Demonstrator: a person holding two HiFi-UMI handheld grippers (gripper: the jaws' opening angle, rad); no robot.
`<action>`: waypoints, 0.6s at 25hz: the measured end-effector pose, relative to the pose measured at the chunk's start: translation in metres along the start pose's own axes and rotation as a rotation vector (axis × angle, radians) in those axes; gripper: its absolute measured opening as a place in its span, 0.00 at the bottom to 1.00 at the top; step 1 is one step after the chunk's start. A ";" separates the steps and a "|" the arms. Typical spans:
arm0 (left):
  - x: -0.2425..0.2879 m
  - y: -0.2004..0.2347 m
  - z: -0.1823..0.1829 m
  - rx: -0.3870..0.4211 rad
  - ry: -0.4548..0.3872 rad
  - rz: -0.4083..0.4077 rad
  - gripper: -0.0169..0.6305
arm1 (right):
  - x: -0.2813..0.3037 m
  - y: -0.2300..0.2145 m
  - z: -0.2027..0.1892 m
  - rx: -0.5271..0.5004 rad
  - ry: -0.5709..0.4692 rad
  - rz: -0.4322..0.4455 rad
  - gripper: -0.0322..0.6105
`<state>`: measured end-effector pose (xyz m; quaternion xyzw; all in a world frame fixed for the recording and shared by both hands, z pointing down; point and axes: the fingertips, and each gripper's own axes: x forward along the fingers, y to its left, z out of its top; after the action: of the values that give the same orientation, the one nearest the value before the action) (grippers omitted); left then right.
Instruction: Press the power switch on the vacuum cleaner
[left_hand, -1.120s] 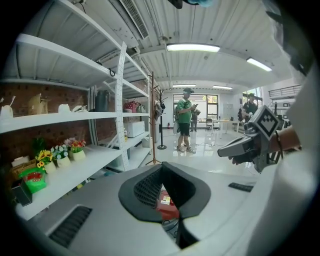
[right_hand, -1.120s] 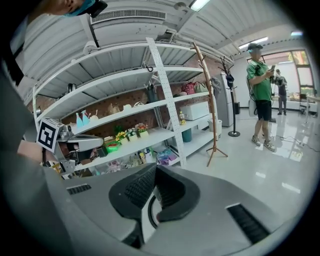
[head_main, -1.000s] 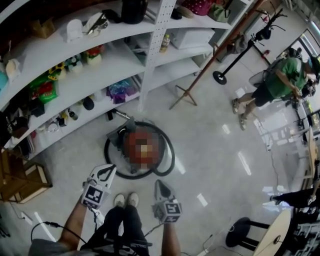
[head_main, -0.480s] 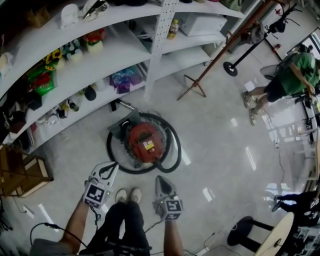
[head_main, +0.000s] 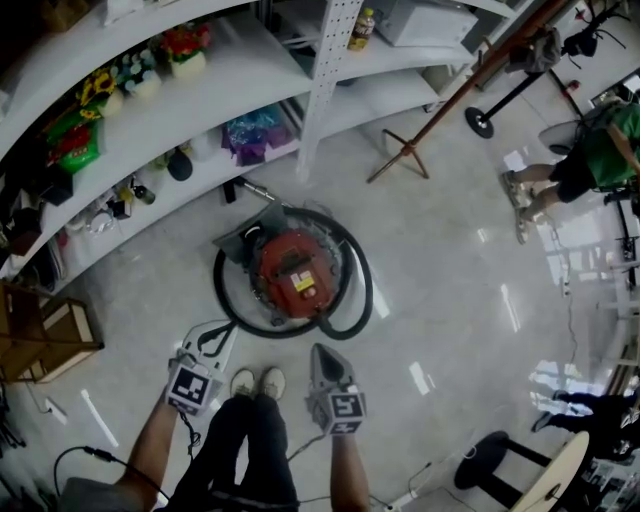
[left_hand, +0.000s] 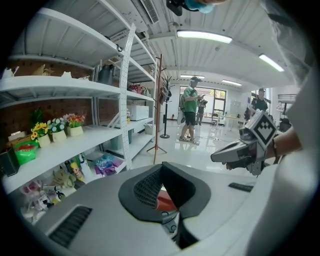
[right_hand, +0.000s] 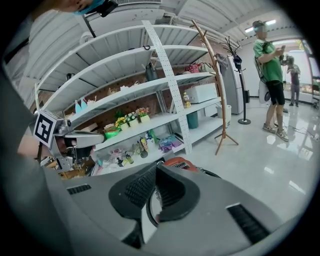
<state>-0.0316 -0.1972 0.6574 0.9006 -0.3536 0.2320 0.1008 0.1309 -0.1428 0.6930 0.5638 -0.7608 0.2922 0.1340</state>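
Glossy pale grey floor, white shelving curving across 10 to 1 o'clock, stocked with flowers and bottles. Red canister vacuum cleaner stands on the floor at 12 o'clock from my shoes, near them. Its long axis runs roughly 11 to 5 o'clock, with a grey part at the 11 o'clock end. Black hose is coiled around it. I can't pick out the switch.

Left gripper and right gripper flank my shoes, jaws closed on nothing, both short of the vacuum. Wooden coat stand at 1 o'clock, bystander in green at 2, black stool at 4.
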 end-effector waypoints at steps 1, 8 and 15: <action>0.004 0.001 -0.004 -0.003 0.002 0.001 0.04 | 0.004 -0.002 -0.003 0.000 0.002 -0.001 0.07; 0.020 0.003 -0.030 -0.013 0.025 -0.005 0.04 | 0.024 -0.014 -0.021 0.003 0.017 0.002 0.07; 0.032 0.005 -0.058 0.003 0.061 -0.009 0.04 | 0.042 -0.022 -0.045 0.023 0.038 -0.001 0.07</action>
<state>-0.0348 -0.1994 0.7240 0.8948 -0.3461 0.2593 0.1110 0.1322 -0.1532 0.7574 0.5602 -0.7543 0.3114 0.1422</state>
